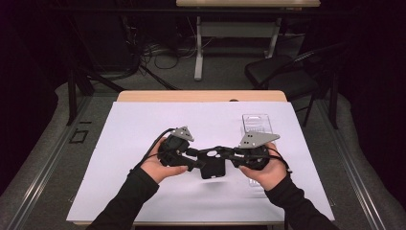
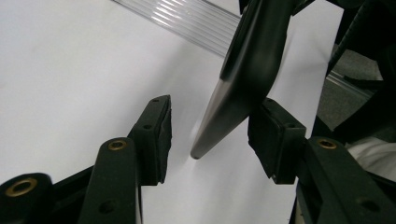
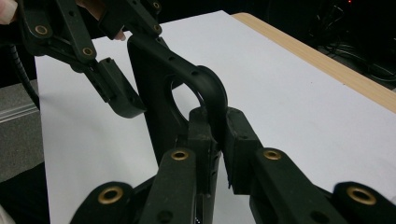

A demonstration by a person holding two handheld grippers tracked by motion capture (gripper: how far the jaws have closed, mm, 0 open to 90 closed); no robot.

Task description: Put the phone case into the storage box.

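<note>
A black phone case [image 1: 213,168] hangs just above the white sheet [image 1: 139,129] between my two grippers. My right gripper [image 1: 231,156] is shut on the case's rim beside the camera cut-out; in the right gripper view its pads [image 3: 201,128] pinch that curved edge [image 3: 212,95]. My left gripper [image 1: 195,162] stands open around the opposite end. In the left gripper view a corner of the case [image 2: 247,65] lies between the pads; the left pad [image 2: 156,133] is clearly off it. From the right gripper view, the left gripper [image 3: 128,56] straddles the case's far end.
A clear plastic blister tray [image 1: 257,125] lies on the sheet behind the right hand. The wooden table edge [image 1: 201,96] runs along the back. A black chair [image 1: 282,72] and a second table's legs stand beyond, with cables on the floor.
</note>
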